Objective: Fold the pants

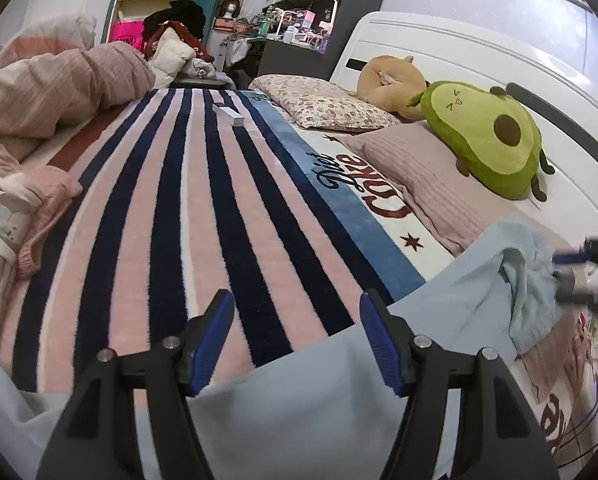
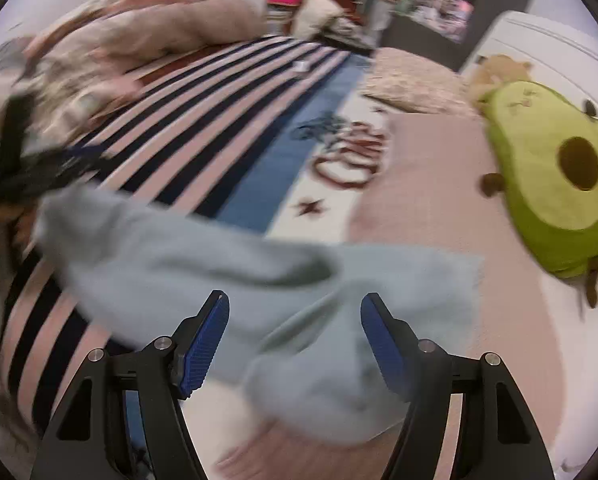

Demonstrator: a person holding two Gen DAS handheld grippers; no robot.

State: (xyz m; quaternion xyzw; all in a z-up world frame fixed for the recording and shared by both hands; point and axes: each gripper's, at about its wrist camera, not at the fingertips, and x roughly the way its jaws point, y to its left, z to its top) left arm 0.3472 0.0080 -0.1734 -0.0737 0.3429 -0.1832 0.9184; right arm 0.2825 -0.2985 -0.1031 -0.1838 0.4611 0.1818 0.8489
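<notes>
Here my left hand-held gripper [image 1: 297,338] has its blue pads [image 1: 213,340] apart, with nothing pinched between them; it hangs over the near edge of the pants [image 1: 299,392], a pale blue cloth that lies across the striped blanket [image 1: 203,216] on the bed. The cloth runs from under this gripper toward the right, where a bunched part of it rises beside my right hand-held gripper [image 1: 587,280], seen there only as a blurred dark shape at the frame's edge. In the right wrist view that same right hand-held gripper [image 2: 295,342] also stands apart, its pads [image 2: 205,344] clear of the fabric; the pants [image 2: 203,248] lie crumpled just beyond and under the fingers, partly on the blanket [image 2: 203,128] and partly on a pink pillow [image 2: 427,208]. That view is smeared, so fine folds cannot be made out. My left gripper [image 2: 23,172] shows there as a dark blur at the left, touching or just beside the far end of the cloth; I cannot tell which. An avocado plush [image 1: 487,136] rests on the pillow [image 1: 419,176] by the white headboard [image 1: 479,52], well apart from the pants. A small white box [image 1: 227,114] lies farther up the blanket.
</notes>
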